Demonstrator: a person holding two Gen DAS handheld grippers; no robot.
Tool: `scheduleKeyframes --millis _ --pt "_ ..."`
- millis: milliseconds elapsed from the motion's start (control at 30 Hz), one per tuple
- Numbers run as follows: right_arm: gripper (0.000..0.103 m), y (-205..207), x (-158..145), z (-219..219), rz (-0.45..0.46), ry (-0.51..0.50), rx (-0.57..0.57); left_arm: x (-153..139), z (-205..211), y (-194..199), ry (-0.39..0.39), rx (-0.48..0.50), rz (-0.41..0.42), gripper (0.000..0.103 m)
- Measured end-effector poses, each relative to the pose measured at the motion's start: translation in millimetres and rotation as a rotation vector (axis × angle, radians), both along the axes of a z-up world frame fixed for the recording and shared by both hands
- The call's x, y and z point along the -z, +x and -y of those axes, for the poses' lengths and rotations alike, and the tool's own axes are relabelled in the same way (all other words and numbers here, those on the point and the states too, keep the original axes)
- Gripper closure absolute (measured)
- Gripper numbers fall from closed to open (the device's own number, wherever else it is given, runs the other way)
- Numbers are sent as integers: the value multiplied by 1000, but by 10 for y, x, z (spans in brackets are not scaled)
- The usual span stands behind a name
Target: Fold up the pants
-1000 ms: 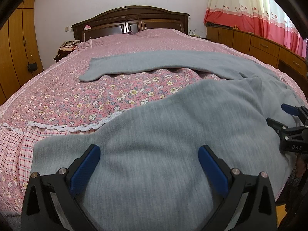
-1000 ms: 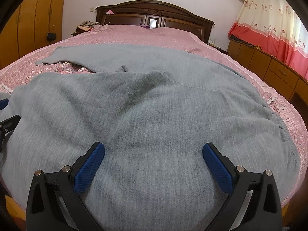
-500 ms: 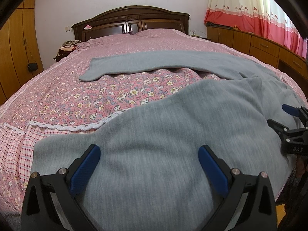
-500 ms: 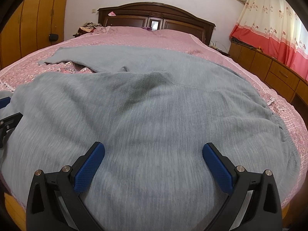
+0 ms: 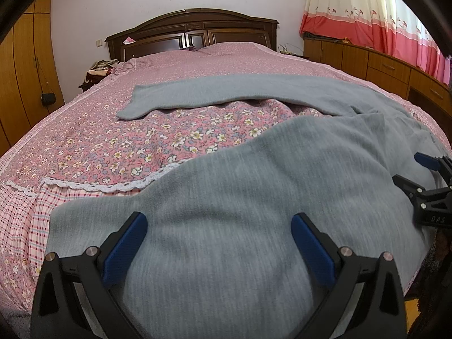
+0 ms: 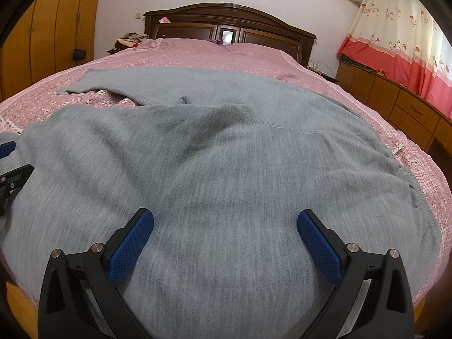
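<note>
Grey knit pants [image 5: 254, 186] lie spread on the pink floral bed [image 5: 113, 141]. One leg [image 5: 226, 90] stretches to the far left. The near leg runs along the bed's front edge. My left gripper [image 5: 219, 243] is open and empty, just above the near leg close to its cuff. My right gripper [image 6: 226, 237] is open and empty above the pants' wide upper part [image 6: 226, 163], with the waistband [image 6: 418, 186] at the right. The right gripper also shows at the right edge of the left wrist view [image 5: 423, 180].
A dark wooden headboard [image 5: 192, 31] stands at the far end. Wooden wardrobes [image 5: 22, 70] line the left wall. Low wooden drawers [image 5: 395, 67] under red and cream curtains line the right. A bedside table [image 5: 96, 73] holds clutter.
The right gripper has risen and tilted a little, so its view shows more of the wall. The left gripper has hardly moved. Both stay open.
</note>
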State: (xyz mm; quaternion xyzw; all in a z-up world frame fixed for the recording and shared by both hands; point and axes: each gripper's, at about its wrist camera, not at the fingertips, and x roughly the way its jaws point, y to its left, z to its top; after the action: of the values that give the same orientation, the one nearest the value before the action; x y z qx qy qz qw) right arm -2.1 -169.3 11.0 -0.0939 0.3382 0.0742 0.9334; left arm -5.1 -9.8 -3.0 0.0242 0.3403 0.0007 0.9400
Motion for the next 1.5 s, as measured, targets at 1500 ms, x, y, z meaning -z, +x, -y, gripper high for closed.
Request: scheduleKeyframes --millis 1500 --pt "28 -791 -381 2083 74 162 486 -34 -1600 -1339 -763 -268 -142 0"
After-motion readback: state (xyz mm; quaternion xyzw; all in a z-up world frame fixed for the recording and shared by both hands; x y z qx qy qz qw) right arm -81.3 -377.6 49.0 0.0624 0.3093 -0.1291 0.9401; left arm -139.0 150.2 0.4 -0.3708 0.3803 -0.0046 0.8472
